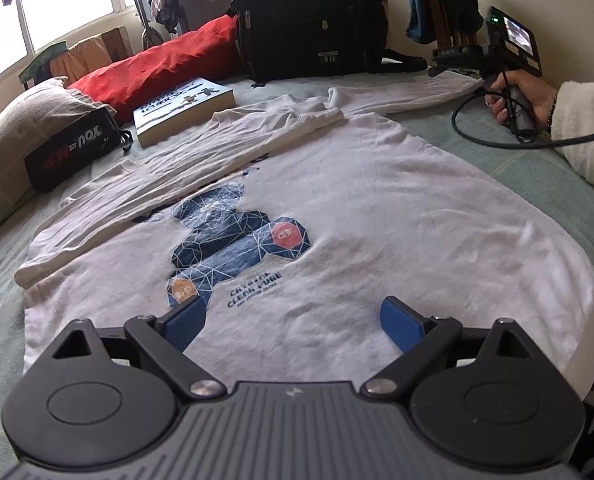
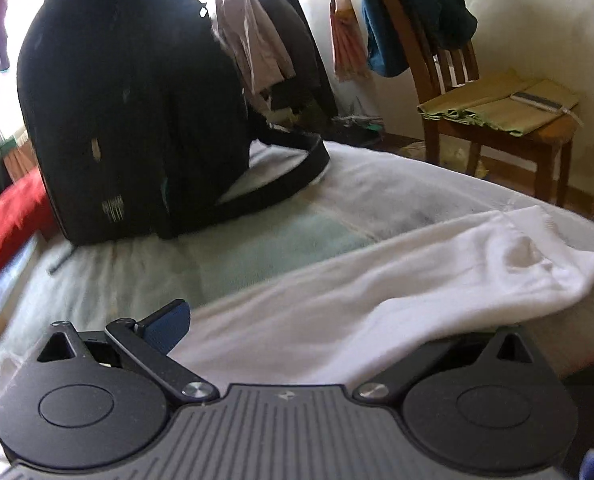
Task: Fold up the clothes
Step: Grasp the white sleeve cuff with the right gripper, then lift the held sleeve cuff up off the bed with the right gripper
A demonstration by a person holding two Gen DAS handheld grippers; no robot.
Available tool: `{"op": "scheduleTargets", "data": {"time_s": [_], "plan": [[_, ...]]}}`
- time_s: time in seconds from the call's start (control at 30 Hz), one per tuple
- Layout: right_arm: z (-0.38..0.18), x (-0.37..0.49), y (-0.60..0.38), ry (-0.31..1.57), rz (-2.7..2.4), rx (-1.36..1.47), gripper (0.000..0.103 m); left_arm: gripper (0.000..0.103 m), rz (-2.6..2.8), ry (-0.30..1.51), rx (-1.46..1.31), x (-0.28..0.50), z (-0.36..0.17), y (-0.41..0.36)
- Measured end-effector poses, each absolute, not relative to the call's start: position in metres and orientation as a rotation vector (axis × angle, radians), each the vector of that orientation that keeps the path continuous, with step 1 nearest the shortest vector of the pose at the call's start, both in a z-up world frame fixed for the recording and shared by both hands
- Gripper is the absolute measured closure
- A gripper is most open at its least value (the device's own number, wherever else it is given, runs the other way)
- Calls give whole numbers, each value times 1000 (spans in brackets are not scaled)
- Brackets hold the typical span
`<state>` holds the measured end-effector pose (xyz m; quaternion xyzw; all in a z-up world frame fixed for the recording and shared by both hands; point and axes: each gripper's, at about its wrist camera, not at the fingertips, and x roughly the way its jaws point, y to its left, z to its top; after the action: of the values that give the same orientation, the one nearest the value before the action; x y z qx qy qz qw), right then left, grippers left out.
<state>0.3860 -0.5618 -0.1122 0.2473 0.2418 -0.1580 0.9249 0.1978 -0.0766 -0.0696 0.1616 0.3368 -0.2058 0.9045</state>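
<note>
- Shirt (image 1: pixel 337 208) on the bed (image 1: pixel 1 292), seen from the left wrist: the white long-sleeved top lies flat, print up. One sleeve (image 1: pixel 145 184) is folded across the chest, the other sleeve (image 1: pixel 409 96) stretches out toward the far edge. The left tongs (image 1: pixel 293 320) hover over the hem with fingers spread wide, holding nothing. Far off, a hand (image 1: pixel 517 96) holds the right tongs (image 1: pixel 457 62) at the outstretched cuff.
- Risk in this view: the folded sleeve rests loosely, so any tug on the body could slide it off the chest. A book (image 1: pixel 185 108) and a black backpack (image 1: pixel 309 20) sit close to the collar, and cloth swept that way could snag on them.
- Right wrist view: the white sleeve (image 2: pixel 377 300) drapes across the right tongs (image 2: pixel 297 332). The left finger (image 2: pixel 169 324) shows splayed outward; the other is hidden under cloth. The jaws look open, with the cloth lying between them rather than pinched.
- Risk in this view: closing here may catch only a thin fold, and the cuff (image 2: pixel 537 256) could slip free mid-swing or bunch. The picture is blurred, so grip depth is hard to judge.
</note>
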Motion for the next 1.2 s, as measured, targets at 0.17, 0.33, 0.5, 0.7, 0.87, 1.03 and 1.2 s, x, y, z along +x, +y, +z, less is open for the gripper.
{"op": "scheduleTargets", "data": {"time_s": [0.17,0.33,0.5,0.7,0.87,1.03,1.2], "plan": [[-120,374,-589,364,-254,688,0,8,-428,698,327,198,-70,-75],[-107,362,-588,268,-199,698,0,8,-426,695,327,198,-71,-75],[-88,359,-575,268,-113,648,0,8,-422,691,330,197,-69,-73],[-62,356,-553,302,-32,575,0,8,-408,681,337,191,-63,-67],[-41,354,-535,330,26,523,0,8,-405,673,326,185,-55,-58],[-27,357,-512,337,54,515,0,8,-418,687,329,180,-47,-47],[-17,360,-483,359,71,486,0,8,-443,707,331,178,-37,-33]]}}
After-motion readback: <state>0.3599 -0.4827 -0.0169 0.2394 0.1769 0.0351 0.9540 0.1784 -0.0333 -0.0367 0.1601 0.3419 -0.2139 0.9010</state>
